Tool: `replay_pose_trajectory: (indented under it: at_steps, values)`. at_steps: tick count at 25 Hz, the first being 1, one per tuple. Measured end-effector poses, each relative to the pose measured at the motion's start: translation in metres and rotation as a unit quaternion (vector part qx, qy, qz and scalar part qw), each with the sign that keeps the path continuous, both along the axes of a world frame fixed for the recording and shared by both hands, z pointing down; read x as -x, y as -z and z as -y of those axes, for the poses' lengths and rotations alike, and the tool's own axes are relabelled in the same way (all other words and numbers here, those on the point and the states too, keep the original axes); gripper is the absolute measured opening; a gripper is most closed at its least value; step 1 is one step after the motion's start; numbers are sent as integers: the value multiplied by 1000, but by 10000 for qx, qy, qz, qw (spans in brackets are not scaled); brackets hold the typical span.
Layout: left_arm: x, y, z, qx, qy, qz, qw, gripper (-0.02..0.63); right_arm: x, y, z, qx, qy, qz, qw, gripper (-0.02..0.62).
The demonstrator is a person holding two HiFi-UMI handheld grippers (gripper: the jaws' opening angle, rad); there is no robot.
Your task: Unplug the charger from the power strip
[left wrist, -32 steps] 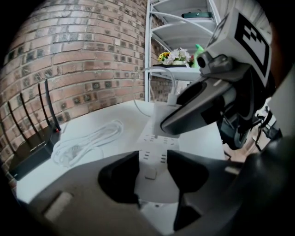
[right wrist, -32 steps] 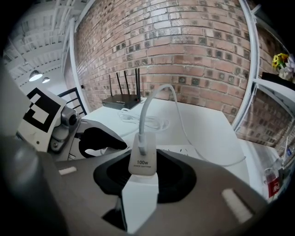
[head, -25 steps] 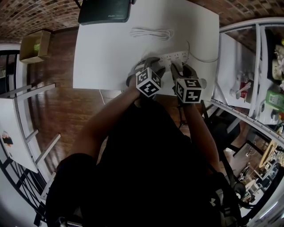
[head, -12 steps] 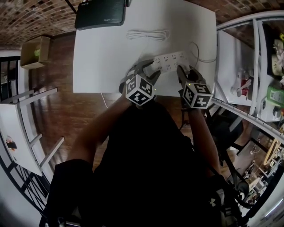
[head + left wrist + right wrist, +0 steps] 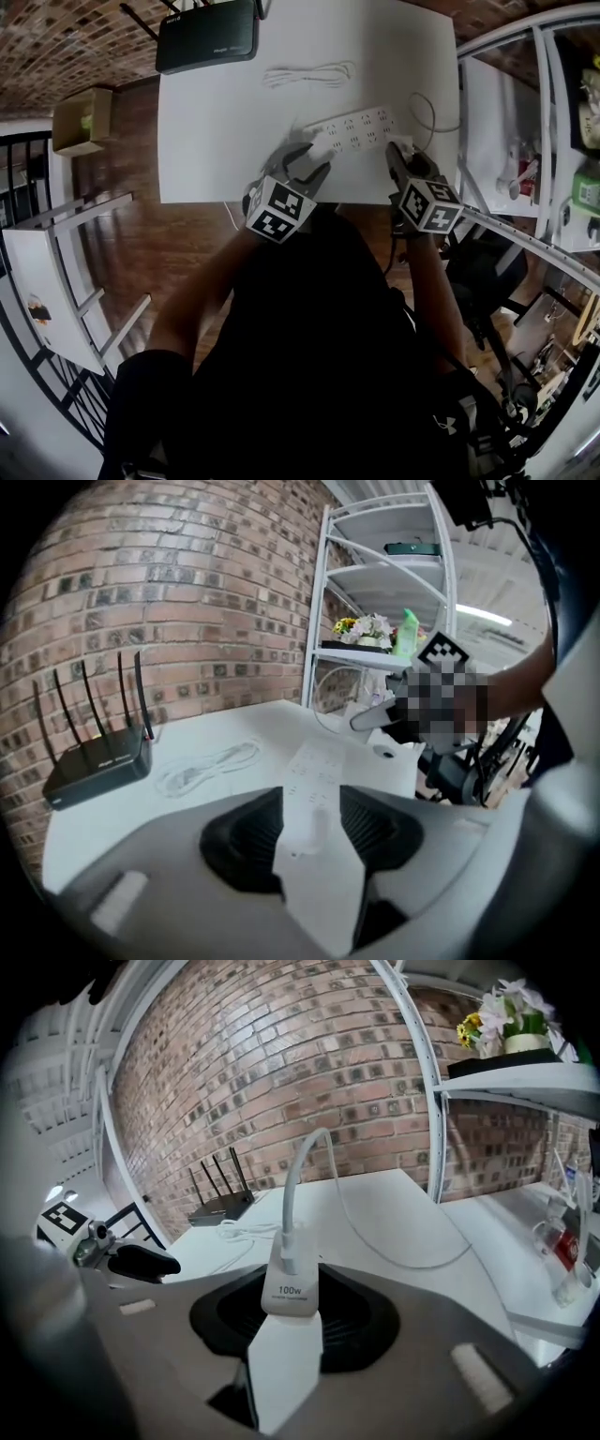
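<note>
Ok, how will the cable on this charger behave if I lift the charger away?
Likely springy rather than limp: the cable arches upright out of the charger before curving down. Probably light, so it should trail across the table with little pull. The charger looks rigid and boxy between the right gripper pads.

- We are seeing a white table (image 5: 216, 141) carrying a white power strip (image 5: 361, 129) and a white coiled cable (image 5: 309, 73).
- We are looking at a white charger (image 5: 292, 1288) bearing grey print.
- We are noticing black-and-white square markers on the left gripper (image 5: 314, 157) and right gripper (image 5: 398, 155), both grey with black pads.
- We are seeing a black router (image 5: 206, 36), a red-brown brick wall (image 5: 187, 602) and a dark brown wooden floor (image 5: 187, 244).
</note>
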State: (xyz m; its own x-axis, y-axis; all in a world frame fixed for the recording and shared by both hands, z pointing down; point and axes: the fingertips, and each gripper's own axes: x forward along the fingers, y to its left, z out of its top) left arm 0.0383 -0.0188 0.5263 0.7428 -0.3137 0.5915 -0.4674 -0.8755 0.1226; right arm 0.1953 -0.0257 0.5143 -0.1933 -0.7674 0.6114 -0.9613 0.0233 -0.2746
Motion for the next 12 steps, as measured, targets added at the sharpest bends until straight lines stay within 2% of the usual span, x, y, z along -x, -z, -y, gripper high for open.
replay_pose_trajectory:
  at_steps: [2,4,6,9,12]
  values:
    - [-1,-5,-5,334,46,-15,9994,190,-2,-1,-1,-51,-36,275,9996,140]
    - [-1,-7,-9,530,46,-24,9986,190,0,-3,-3,-40,-119,779,9969,141]
    - [2,-5,-11,555,1,-13,9985,190,1,-8,-9,56,-305,1241,9918,141]
    - [-3,-7,-13,595,-32,-33,9982,190,-8,-20,-20,185,-621,1662,9840,141]
    - [-12,-8,-13,647,-49,-89,9979,190,-10,-33,-29,302,-781,2259,9705,141]
